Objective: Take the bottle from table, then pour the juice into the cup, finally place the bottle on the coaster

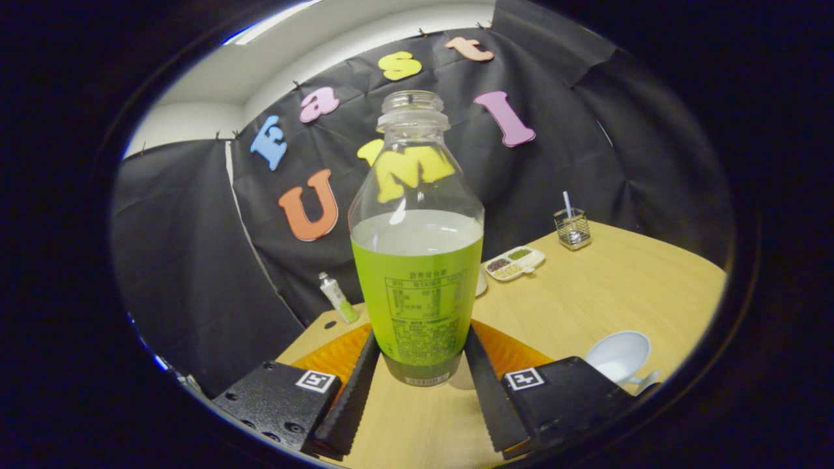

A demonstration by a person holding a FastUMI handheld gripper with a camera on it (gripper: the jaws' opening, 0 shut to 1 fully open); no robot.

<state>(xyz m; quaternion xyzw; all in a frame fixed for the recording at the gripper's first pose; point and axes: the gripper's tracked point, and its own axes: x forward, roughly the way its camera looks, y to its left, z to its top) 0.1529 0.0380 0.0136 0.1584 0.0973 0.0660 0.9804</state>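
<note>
A clear uncapped bottle with a green label stands upright between my fingers, pale juice filling it to just above the label. My gripper is shut on its lower part, both ribbed black fingers pressing on the sides. An orange coaster lies on the table under and behind the bottle's base, showing on both sides of the fingers. I cannot tell whether the base rests on it or hangs just above. A white cup with a handle sits on the table to the right of the right finger.
On the wooden table beyond the bottle lie a white divided dish of seeds and a wire holder with a straw. A small white and green tube stands at the table's far left edge.
</note>
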